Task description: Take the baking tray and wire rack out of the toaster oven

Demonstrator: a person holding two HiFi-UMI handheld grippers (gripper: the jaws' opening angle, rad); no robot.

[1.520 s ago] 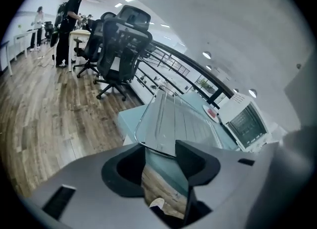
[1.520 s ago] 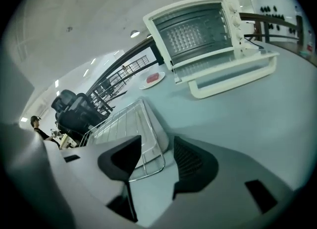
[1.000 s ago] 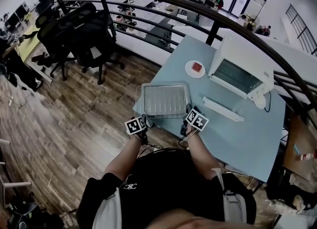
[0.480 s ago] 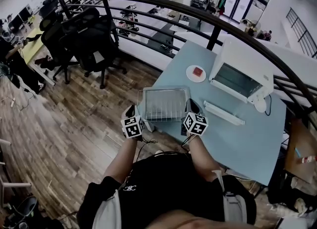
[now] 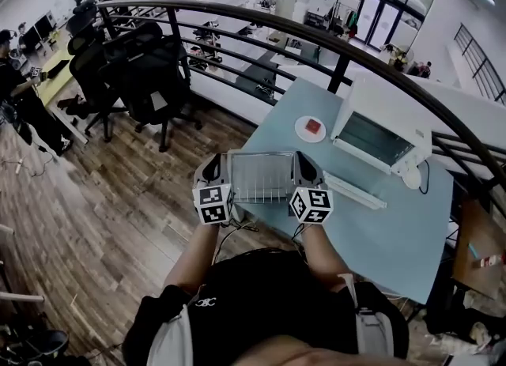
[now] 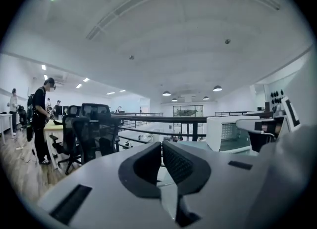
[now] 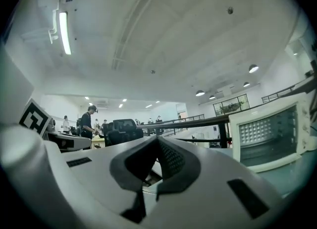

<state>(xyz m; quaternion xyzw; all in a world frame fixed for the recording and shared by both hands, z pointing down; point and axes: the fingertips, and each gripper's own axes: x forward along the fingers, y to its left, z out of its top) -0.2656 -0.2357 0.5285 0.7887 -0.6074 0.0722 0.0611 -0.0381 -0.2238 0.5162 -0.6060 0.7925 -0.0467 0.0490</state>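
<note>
the counter is pale blue and sits on a balcony with a wood floor, inside a curved black railing. black office chairs stand to my left, and there are desks with people further off.

the baking tray lies flat on the counter's near left corner, close in front of me. it is shiny metal, and the wire rack shows as thin bars across it. which of the two is on top i cannot tell.

my left hand-held gripper and right hand-held gripper are both closed tight with nothing between the jaws. the left one's jaws have just been closing. both point out level over the room, one at each side of the tray in the head view.

the white toaster oven stands at the far right of the counter, well apart from the tray. what is inside it i can't make out. between oven and tray a small white plate holds one small red thing.
</note>
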